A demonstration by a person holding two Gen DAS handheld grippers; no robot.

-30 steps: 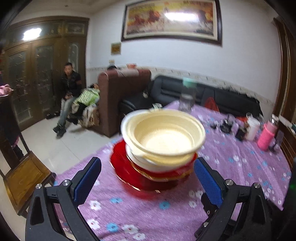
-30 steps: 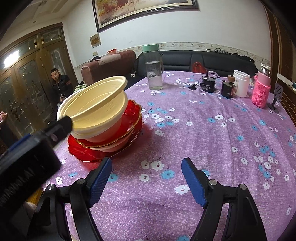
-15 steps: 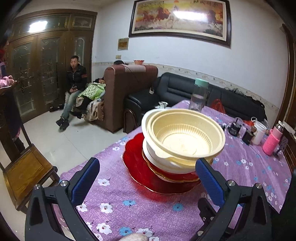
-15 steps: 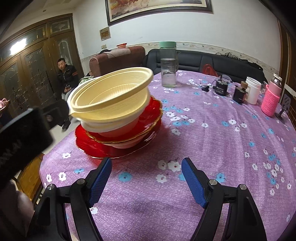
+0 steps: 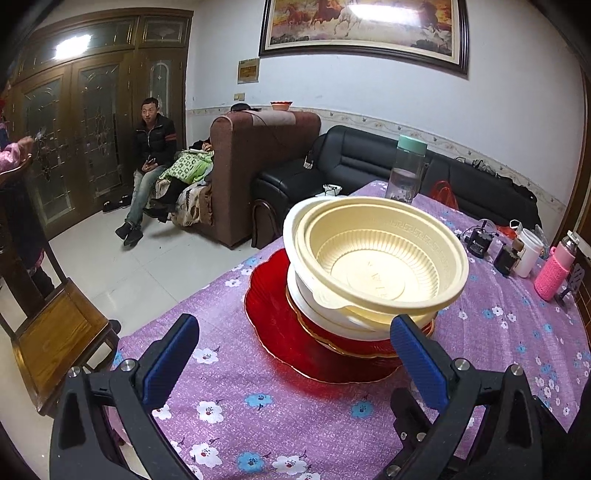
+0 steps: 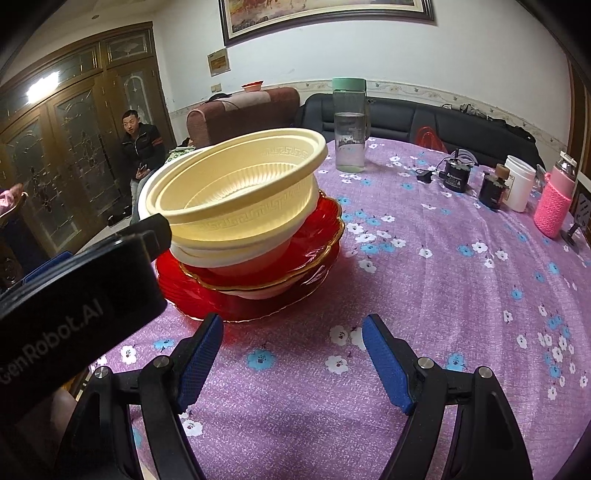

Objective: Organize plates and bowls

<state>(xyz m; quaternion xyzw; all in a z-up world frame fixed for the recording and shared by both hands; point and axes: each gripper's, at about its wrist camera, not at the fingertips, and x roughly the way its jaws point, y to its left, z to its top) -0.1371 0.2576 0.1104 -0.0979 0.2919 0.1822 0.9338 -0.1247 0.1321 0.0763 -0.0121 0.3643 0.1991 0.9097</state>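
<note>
Bowl stack (image 6: pixel 236 206) tilt clearer right view; chair (image 5: pixel 55 332) only left view.

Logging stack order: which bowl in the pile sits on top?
The cream ribbed bowl with the key-pattern rim; the white bowls sit nested beneath it, on the red plates.

Home living room doubling as dining space. Evidence: black leather sofa (image 5: pixel 369 166) and brown armchair (image 5: pixel 258 155) against a white wall, framed horse painting (image 5: pixel 365 26) above, carved wooden double doors (image 5: pixel 85 140) with patterned glass. A seated person (image 5: pixel 151 155) by the doors; table under purple floral cloth (image 6: pixel 443 295) carries a water bottle (image 6: pixel 349 125) and household clutter.
</note>
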